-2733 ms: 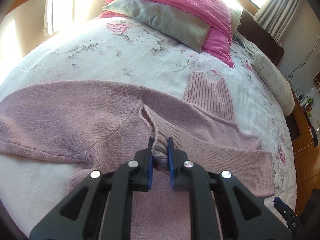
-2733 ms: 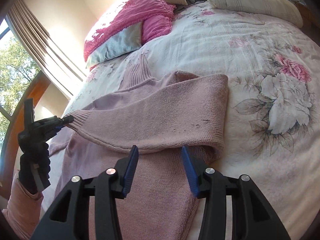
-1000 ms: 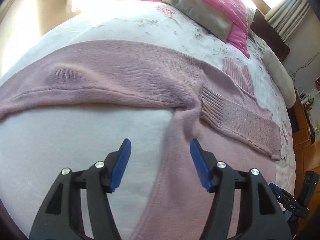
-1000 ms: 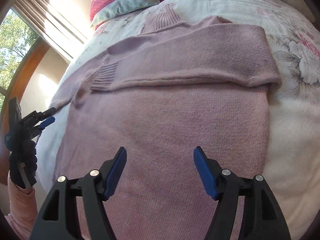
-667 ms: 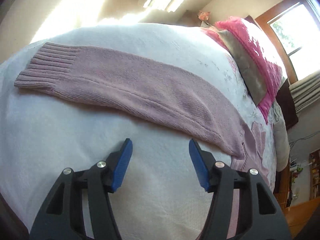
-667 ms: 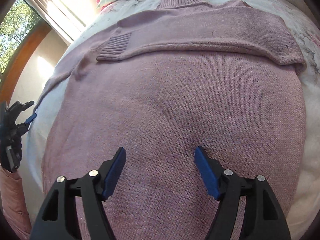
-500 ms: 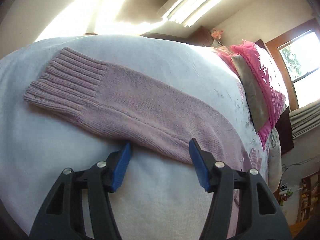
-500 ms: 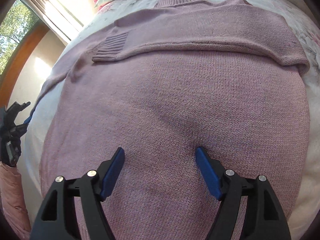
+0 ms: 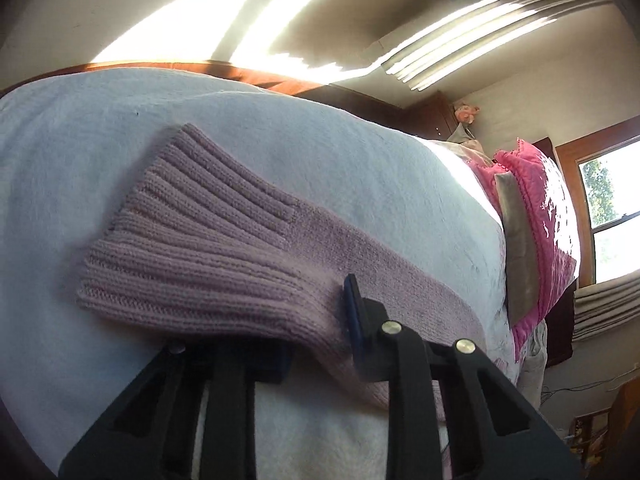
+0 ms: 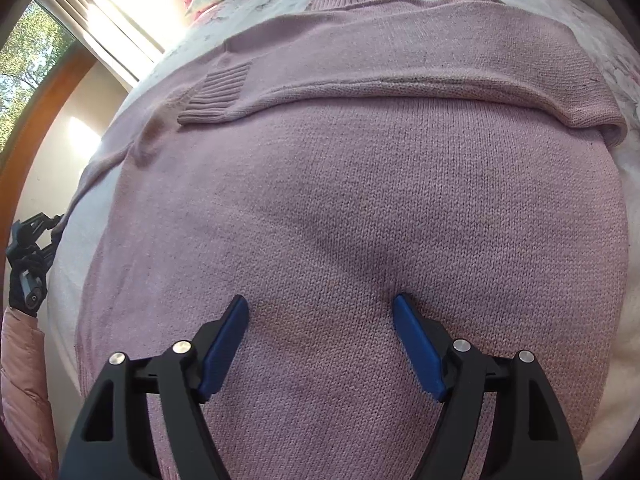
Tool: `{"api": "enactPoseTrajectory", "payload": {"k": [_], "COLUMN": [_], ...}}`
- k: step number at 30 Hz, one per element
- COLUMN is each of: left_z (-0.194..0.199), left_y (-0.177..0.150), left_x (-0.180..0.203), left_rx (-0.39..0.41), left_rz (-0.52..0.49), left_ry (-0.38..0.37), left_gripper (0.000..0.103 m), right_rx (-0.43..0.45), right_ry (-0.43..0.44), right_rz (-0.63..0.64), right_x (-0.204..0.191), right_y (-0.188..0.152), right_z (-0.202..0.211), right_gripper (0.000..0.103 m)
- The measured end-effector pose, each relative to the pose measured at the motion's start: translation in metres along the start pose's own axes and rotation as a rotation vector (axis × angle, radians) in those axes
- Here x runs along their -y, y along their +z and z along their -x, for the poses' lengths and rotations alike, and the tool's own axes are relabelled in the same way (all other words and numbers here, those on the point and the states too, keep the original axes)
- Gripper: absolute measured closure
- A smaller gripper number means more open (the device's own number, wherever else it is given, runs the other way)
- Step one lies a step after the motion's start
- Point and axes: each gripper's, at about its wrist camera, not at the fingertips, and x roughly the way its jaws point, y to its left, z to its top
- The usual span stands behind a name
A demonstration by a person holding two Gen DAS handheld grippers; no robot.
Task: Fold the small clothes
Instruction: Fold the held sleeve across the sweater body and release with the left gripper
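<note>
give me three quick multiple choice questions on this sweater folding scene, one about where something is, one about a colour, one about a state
1. Where is the left tool?
A. at the sleeve just behind its ribbed cuff
B. on the collar
C. on a pillow

2. What colour is the sweater?
A. green
B. dusty pink
C. white

3. How is the right tool?
A. shut on the hem
B. holding a pillow
C. open, over the sweater body

Answers: 1 A, its fingers straddle the sleeve there. 2 B, the knit is pale pink in both views. 3 C, its blue pads stand wide apart.
</note>
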Motion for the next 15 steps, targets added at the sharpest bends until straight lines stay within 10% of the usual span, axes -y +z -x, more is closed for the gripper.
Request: {"api": "enactPoseTrajectory", "payload": {"k": [6, 15], "left_z": [0.012, 0.018], "left_y": [-0.010, -0.076], "left_x": [0.040, 0.156], "left_rx": [0.083, 0.078], "left_rz": [-0.144, -0.433], "left_ry": [0.068, -0.019], "left_gripper": [0.095, 0.096], "right_rx": [0.006, 0.013], "right_ry": [0.012, 0.017], "right_rz": [-0.002, -0.006], "right_x": [0.001, 0.003], "right_y": [-0.001, -0.002], "right_z": [0.001, 0.015], "right_gripper": [0.027, 0.031]}}
